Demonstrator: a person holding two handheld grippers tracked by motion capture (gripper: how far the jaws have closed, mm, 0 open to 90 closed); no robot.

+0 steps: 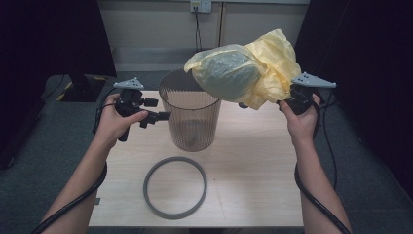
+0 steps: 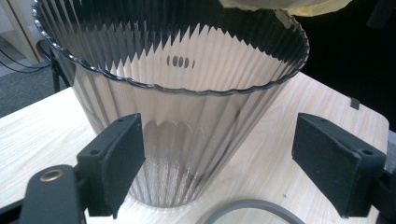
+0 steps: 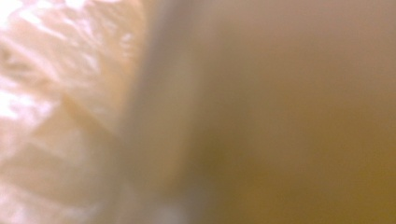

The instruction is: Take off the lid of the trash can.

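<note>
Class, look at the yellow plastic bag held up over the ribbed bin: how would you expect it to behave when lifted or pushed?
The yellow bag looks floppy: it billows and crumples from the right gripper. It is probably very light, since one pinch holds it up above the ribbed bin. Its thin, glossy film may slip or tear.

The bin [image 1: 190, 113] stood upright on the bench [image 1: 253, 161], toward its far edge, with the ring [image 1: 175, 187] lying flat in front of it. The left tongs [image 1: 158, 117] sat just left of the bin; the bag [image 1: 243, 68] hung above the bin's right rim, with the right tongs [image 1: 281, 101] at its right
</note>
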